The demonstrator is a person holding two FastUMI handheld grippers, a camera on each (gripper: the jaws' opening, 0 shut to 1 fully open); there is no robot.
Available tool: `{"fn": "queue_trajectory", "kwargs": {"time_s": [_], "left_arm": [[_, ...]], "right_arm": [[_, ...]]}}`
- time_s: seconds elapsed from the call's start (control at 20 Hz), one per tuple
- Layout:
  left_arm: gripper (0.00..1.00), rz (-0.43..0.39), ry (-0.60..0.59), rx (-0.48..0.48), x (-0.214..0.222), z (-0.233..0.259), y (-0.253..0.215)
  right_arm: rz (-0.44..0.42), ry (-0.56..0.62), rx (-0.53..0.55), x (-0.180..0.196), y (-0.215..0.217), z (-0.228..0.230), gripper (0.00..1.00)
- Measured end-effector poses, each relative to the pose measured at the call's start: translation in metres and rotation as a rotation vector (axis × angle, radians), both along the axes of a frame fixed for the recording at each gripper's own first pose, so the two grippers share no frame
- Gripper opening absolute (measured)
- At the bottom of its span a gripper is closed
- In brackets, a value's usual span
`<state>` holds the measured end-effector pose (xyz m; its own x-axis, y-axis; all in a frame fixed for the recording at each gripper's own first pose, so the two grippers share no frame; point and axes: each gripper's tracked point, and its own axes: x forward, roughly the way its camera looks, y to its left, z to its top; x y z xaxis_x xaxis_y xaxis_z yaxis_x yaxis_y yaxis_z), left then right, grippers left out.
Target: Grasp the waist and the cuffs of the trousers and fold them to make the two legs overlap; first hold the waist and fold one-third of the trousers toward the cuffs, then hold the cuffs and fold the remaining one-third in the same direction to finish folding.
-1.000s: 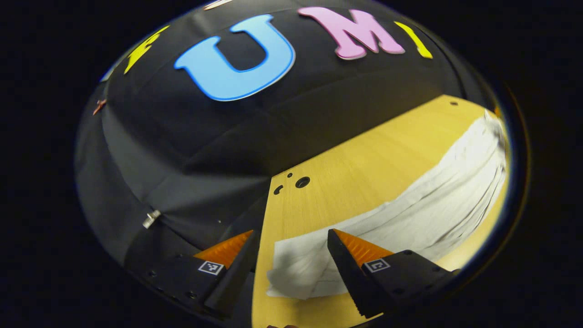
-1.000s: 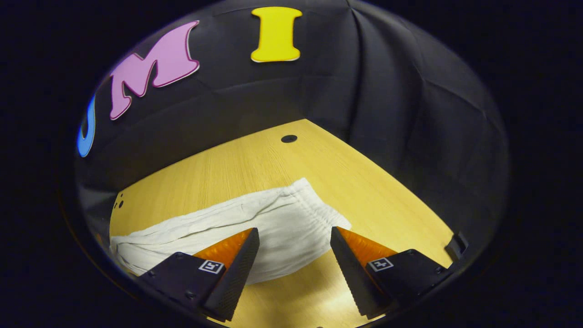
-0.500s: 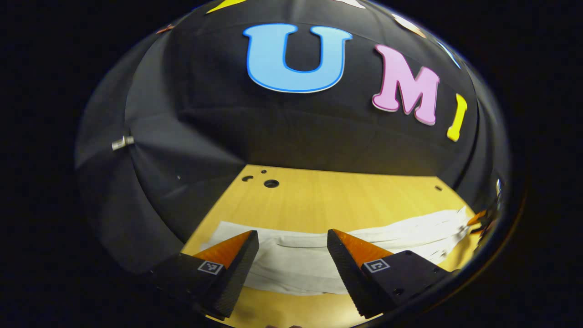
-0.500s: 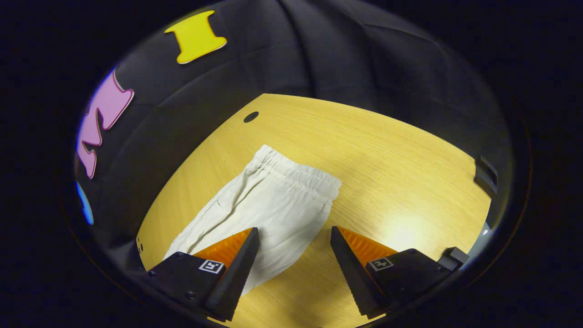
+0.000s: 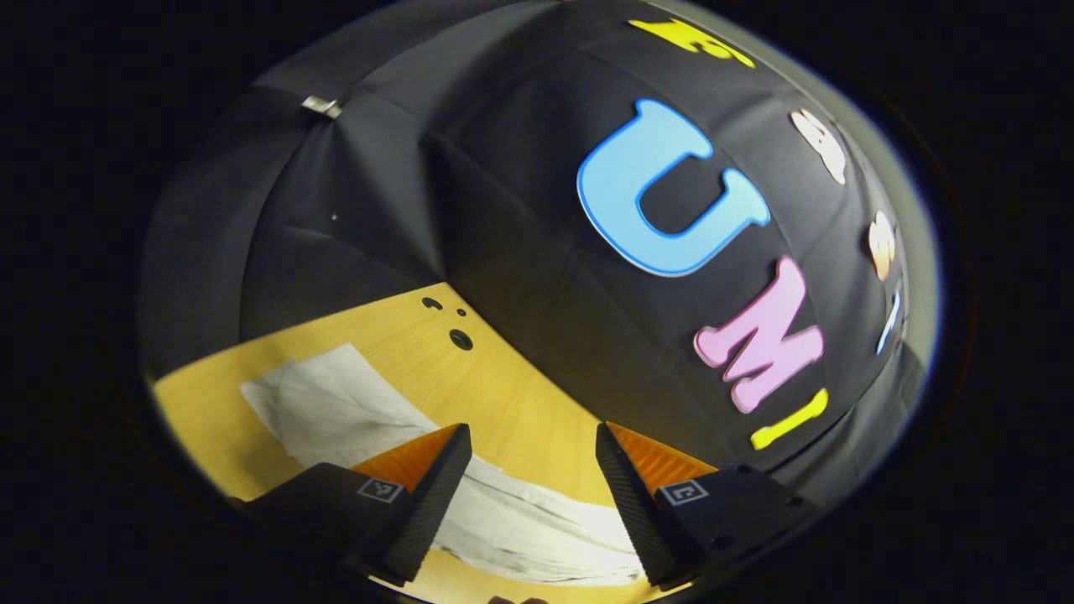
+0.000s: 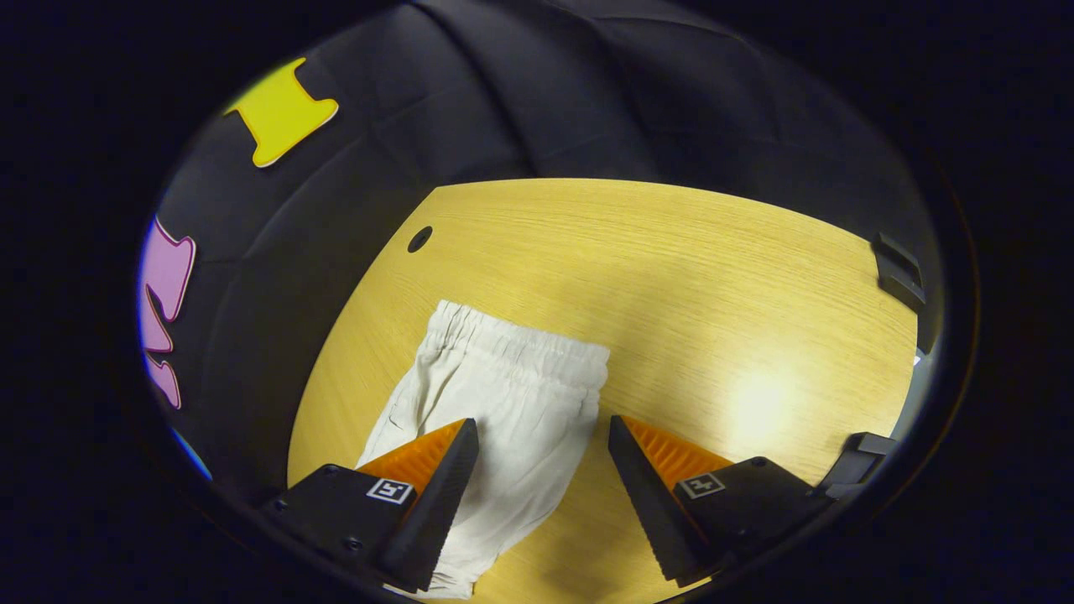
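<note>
White trousers (image 6: pixel 503 403) lie flat on the wooden table (image 6: pixel 713 277), legs one on the other. In the right gripper view the elastic waist (image 6: pixel 520 340) points away from me, and my right gripper (image 6: pixel 544 495) hangs open above the seat of the trousers, touching nothing. In the left gripper view the cuff end (image 5: pixel 319 394) lies at the left and the legs (image 5: pixel 537 528) run down to the right under my left gripper (image 5: pixel 530 495), which is open and holds nothing.
Black cloth walls close the table's far sides. Cable holes (image 5: pixel 460 339) pierce the table near its corner, and another hole (image 6: pixel 419 239) lies beyond the waist. Black clamps (image 6: pixel 898 273) sit on the right edge. Bare wood (image 6: pixel 755 403) spreads right of the waist.
The left gripper view has rolled, so the cuffs swung from centre to the left. The right gripper view turned slightly, bringing the waist closer to centre. Both grippers stay open.
</note>
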<state>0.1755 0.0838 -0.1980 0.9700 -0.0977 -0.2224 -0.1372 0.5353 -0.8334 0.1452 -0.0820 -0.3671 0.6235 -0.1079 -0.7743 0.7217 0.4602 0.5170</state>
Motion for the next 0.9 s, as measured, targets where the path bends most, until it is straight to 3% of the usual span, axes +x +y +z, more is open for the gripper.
{"fn": "queue_trajectory", "kwargs": {"time_s": [0.2, 0.35, 0.45, 0.55, 0.6, 0.75, 0.8, 0.9], "left_arm": [[0.95, 0.104, 0.056, -0.127, -0.001, -0.012, 0.009], [0.95, 0.076, 0.094, -0.200, 0.002, -0.026, -0.002], [0.90, 0.044, 0.144, -0.231, 0.001, -0.038, -0.007], [0.95, 0.035, 0.184, -0.236, -0.002, -0.052, -0.007], [0.95, 0.031, 0.180, -0.240, -0.004, -0.052, -0.006], [0.94, 0.062, 0.158, -0.226, -0.004, -0.053, 0.003], [0.94, 0.070, 0.161, -0.223, -0.006, -0.055, 0.007], [0.94, 0.074, 0.171, -0.221, -0.009, -0.059, 0.011]], "right_arm": [[-0.018, 0.029, 0.018, 0.004, -0.003, -0.003, 0.95], [-0.020, 0.042, 0.022, 0.011, -0.003, -0.004, 0.95], [-0.034, 0.039, 0.031, 0.013, -0.005, -0.003, 0.91], [-0.039, 0.054, 0.028, 0.010, -0.008, -0.008, 0.89], [-0.037, 0.054, 0.028, 0.010, -0.008, -0.010, 0.74], [0.001, 0.037, 0.069, 0.006, -0.002, -0.014, 0.50], [-0.012, 0.013, 0.067, 0.009, -0.004, -0.013, 0.27], [-0.006, -0.026, 0.086, 0.011, 0.000, -0.013, 0.24]]}}
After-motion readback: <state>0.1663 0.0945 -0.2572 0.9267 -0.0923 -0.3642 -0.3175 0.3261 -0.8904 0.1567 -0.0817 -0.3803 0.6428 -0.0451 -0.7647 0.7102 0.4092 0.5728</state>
